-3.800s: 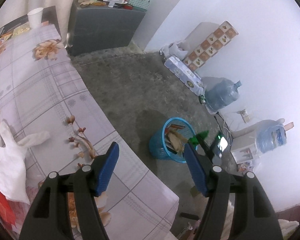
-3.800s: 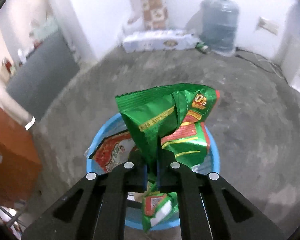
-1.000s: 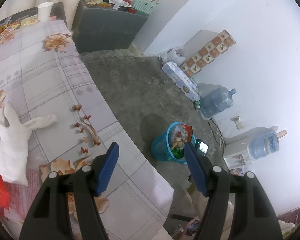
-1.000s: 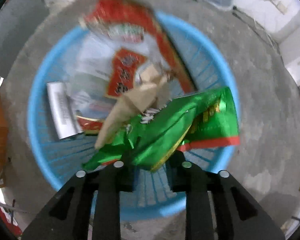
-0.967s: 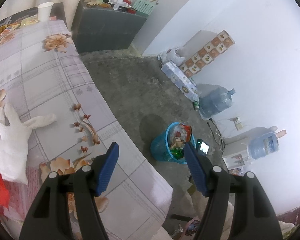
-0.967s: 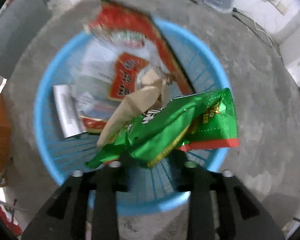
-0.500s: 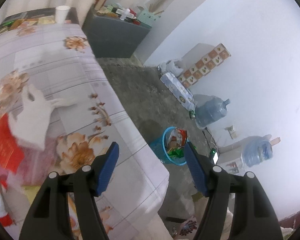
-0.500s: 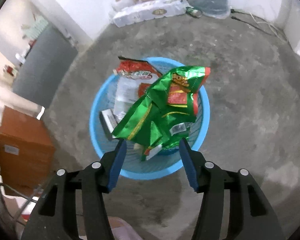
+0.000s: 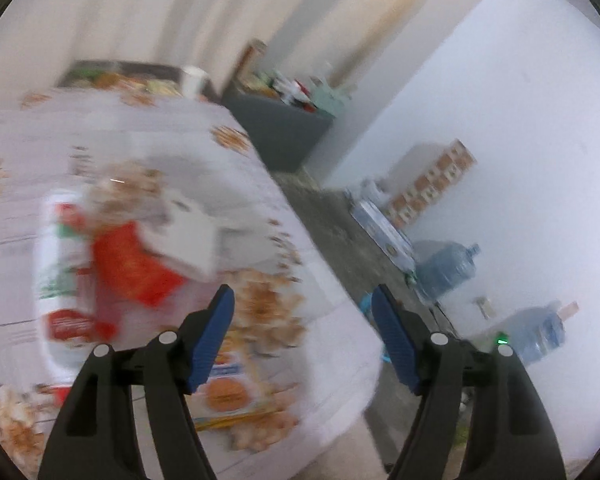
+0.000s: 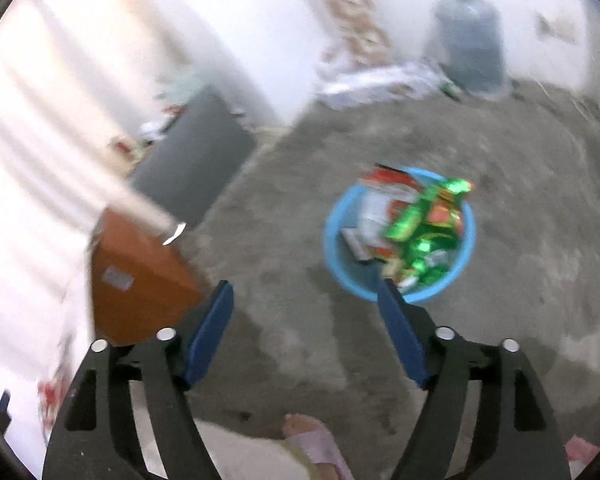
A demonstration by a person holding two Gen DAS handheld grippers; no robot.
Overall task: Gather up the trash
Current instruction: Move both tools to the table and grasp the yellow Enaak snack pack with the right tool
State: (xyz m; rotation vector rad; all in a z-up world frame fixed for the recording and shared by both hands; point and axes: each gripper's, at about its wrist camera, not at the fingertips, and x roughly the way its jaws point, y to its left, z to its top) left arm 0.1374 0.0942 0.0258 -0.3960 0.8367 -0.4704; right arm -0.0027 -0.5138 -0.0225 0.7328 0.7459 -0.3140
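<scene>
Both views are blurred by motion. My left gripper (image 9: 302,308) is open and empty above the near edge of the flowered tablecloth (image 9: 148,148). On the cloth lie a red wrapper (image 9: 134,264), a white crumpled piece (image 9: 184,232), a white-and-red bottle-like package (image 9: 62,280) and a flat packet with an orange disc (image 9: 224,392). My right gripper (image 10: 305,308) is open and empty, high above the floor. The blue basket (image 10: 336,256) stands on the floor ahead, with the green snack bag (image 10: 424,232) and other wrappers in it.
A brown cardboard box (image 10: 136,276) stands under the table at left. A dark grey cabinet (image 10: 196,152) is by the wall. Water jugs (image 9: 446,266) and a pack of bottles (image 9: 384,232) line the far wall. A sandalled foot (image 10: 312,436) is below the right gripper.
The right gripper opened, left the green bag in the basket, then rose and pulled back. The left gripper swung left over the table, bringing the trash on the cloth into view.
</scene>
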